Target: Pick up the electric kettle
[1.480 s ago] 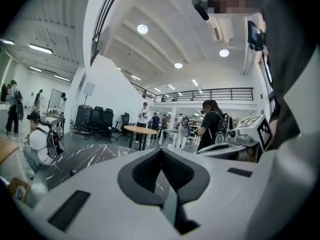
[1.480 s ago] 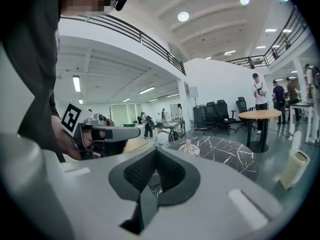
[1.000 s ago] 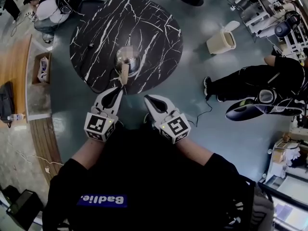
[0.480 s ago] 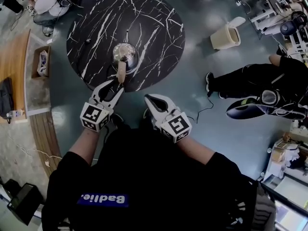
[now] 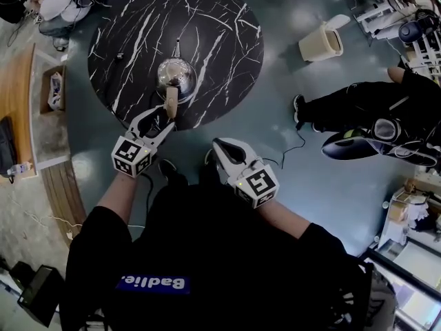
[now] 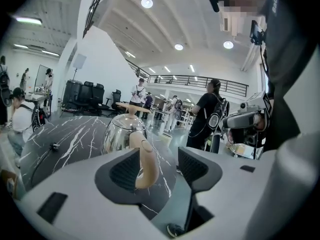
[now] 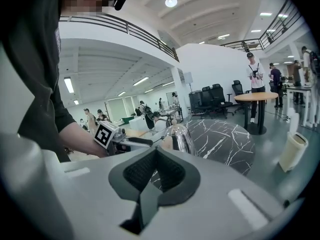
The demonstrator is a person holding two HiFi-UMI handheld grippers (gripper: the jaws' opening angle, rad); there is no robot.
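Note:
A shiny steel electric kettle (image 5: 176, 74) stands on the round black marble table (image 5: 220, 26), its beige handle (image 5: 170, 102) pointing toward me. My left gripper (image 5: 158, 119) is at the table's near edge, and its jaws have just been opening. In the left gripper view the handle (image 6: 145, 161) stands between the spread pads of the left gripper (image 6: 159, 165), close to the left pad (image 6: 125, 170), with a gap to the other. My right gripper (image 5: 220, 145) hangs off the table with nothing in it. Its pads (image 7: 150, 171) meet, and the kettle (image 7: 180, 139) shows beyond them.
A small dark object (image 5: 120, 56) lies on the table's left part. A beige waste bin (image 5: 318, 43) stands on the floor to the right. A person in black (image 5: 358, 112) sits further right. A wooden bench (image 5: 17, 95) runs along the left.
The left gripper has moved forward to the kettle's handle and its jaws went from shut to wide apart around it. The right gripper shifted only slightly.

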